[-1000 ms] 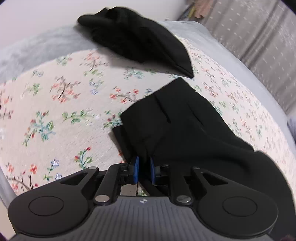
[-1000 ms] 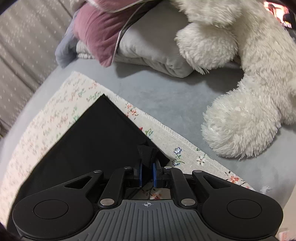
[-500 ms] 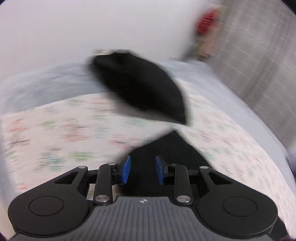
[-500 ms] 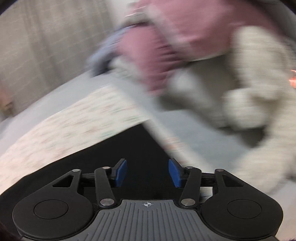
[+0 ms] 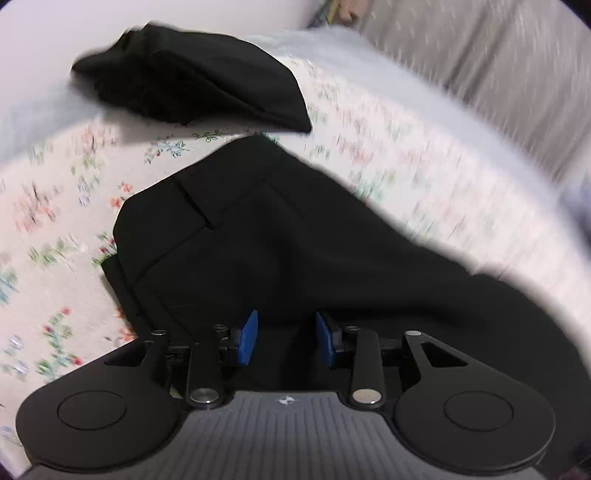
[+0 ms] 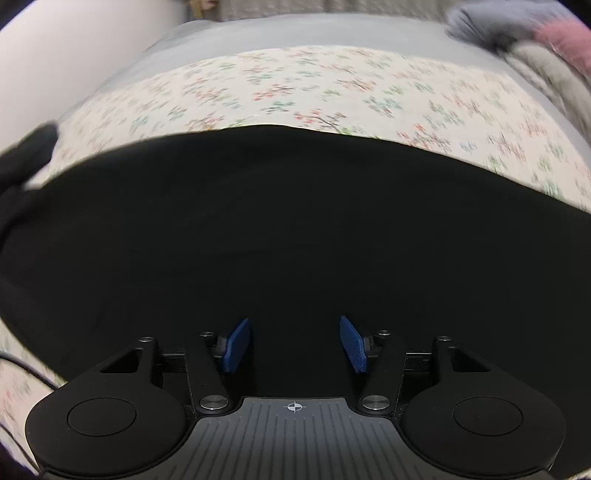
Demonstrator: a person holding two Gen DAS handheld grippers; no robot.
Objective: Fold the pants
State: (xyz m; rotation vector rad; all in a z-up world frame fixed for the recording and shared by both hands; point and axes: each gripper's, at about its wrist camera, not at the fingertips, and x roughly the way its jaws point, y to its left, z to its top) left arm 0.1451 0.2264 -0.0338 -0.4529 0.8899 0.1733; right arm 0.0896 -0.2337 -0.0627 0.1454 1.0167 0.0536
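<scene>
Black pants [image 5: 266, 236] lie flat on a floral cloth [image 5: 62, 229] spread over a grey bed [image 6: 332, 33]. In the left wrist view a stitched seam or pocket edge shows near the squared end at the left, probably the waist; the cloth is too dark to be sure. From there the garment runs right and toward the camera. In the right wrist view the same pants [image 6: 280, 229] fill the frame as a wide band, long axis running left to right, far edge straight.

Left tongs [image 5: 284, 338]: jaws opening, partly apart, fabric below but nothing pinched. Right tongs [image 6: 293, 345]: jaws opening, wider, nothing gripped.

Step looks like re-gripping for the next fold. Pinch both layers at matching edges, lift evenly, keep the far edge straight, carry one end over the other.

A second black garment [image 5: 192, 88] sits bunched beyond, well apart from the pants.
</scene>
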